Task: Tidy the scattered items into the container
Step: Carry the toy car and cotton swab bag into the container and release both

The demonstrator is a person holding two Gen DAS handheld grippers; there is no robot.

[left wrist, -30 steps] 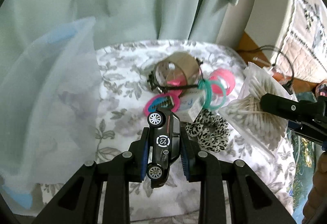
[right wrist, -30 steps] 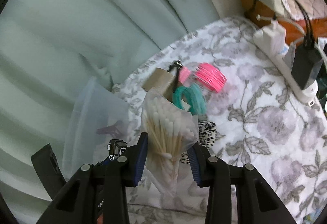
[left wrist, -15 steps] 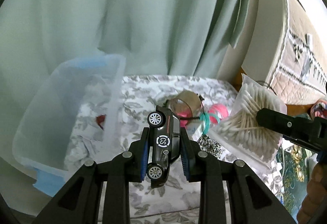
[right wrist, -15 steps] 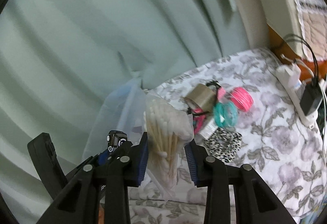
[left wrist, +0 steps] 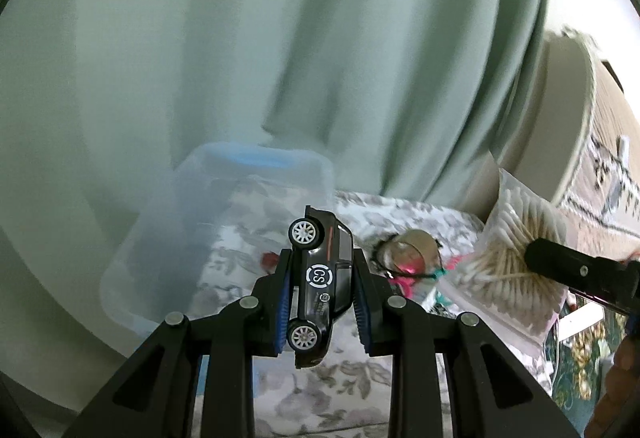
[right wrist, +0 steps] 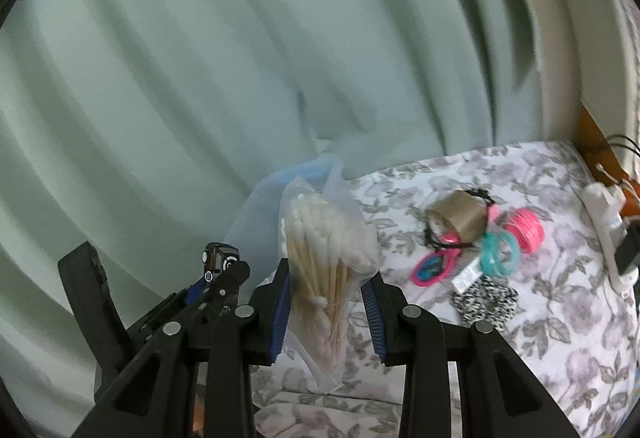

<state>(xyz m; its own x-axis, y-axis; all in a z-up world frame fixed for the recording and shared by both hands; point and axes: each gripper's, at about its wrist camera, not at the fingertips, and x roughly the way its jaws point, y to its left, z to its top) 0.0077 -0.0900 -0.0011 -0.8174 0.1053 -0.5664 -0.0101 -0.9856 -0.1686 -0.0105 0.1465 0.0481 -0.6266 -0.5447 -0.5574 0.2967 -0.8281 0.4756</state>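
My left gripper [left wrist: 321, 290] is shut on a black toy car [left wrist: 320, 280], nose up, high above the floral table. The clear plastic container [left wrist: 168, 234] with a blue rim lies ahead and left, a small red item [left wrist: 270, 259] inside it. My right gripper [right wrist: 328, 302] is shut on a clear bag of cotton swabs [right wrist: 326, 250], also lifted; the bag shows in the left wrist view [left wrist: 516, 250] at right. The left gripper with the car [right wrist: 218, 258] shows left of the bag in the right wrist view. The container [right wrist: 280, 206] sits behind the bag.
On the floral cloth [right wrist: 560, 310] lie a brown tape roll [right wrist: 460, 218], pink coil [right wrist: 526, 230], teal rings [right wrist: 500, 252], pink comb [right wrist: 434, 266] and leopard scrunchie [right wrist: 484, 298]. A white power strip [right wrist: 608, 234] sits at the right edge. Green curtain [left wrist: 280, 38] behind.
Both grippers have risen and pulled back from the table with their items. The container and the loose pile now look smaller and lower in both views.
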